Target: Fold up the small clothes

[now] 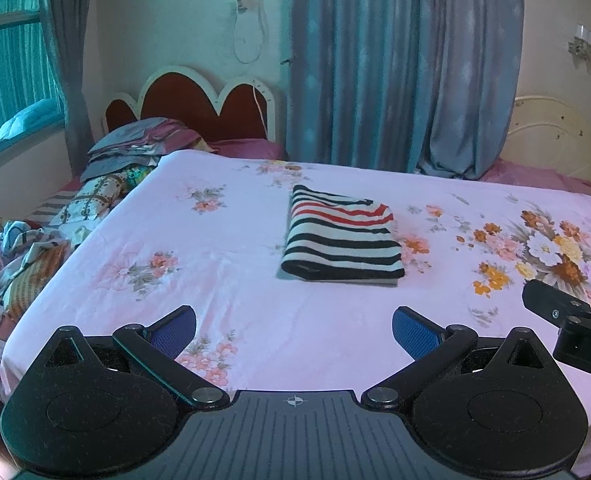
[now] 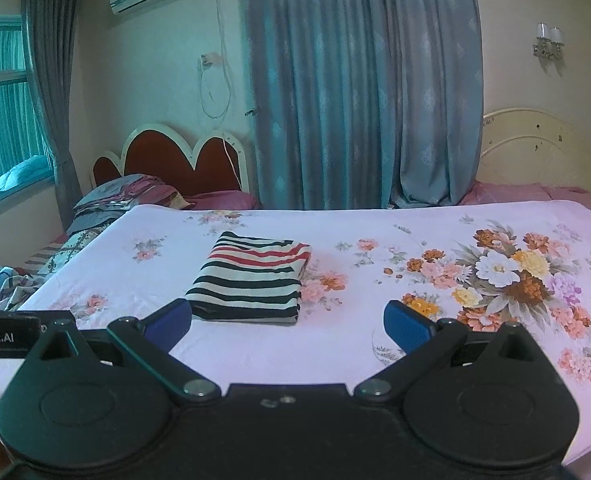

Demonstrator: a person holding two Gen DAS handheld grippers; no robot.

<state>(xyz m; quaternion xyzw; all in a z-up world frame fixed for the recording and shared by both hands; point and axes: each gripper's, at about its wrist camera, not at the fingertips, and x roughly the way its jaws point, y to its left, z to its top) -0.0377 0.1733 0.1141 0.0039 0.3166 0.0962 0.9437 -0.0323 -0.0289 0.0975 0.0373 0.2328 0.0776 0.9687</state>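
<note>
A striped garment (image 1: 341, 236) in black, white and red lies folded into a flat rectangle on the pink floral bed sheet (image 1: 223, 264). The right wrist view shows the same folded garment (image 2: 251, 276) just beyond my right gripper (image 2: 289, 324). My left gripper (image 1: 294, 330) hangs over the near part of the bed, open, its blue pads wide apart with nothing between them. The right gripper is open too and holds nothing. Part of the right gripper's body (image 1: 567, 316) shows at the right edge of the left wrist view.
A heap of loose clothes and bedding (image 1: 23, 256) lies off the bed's left side, with folded covers (image 1: 135, 148) by the red headboard (image 1: 199, 108). Grey-blue curtains (image 1: 399, 64) hang behind the bed. Bare sheet (image 2: 415, 240) stretches to the garment's right.
</note>
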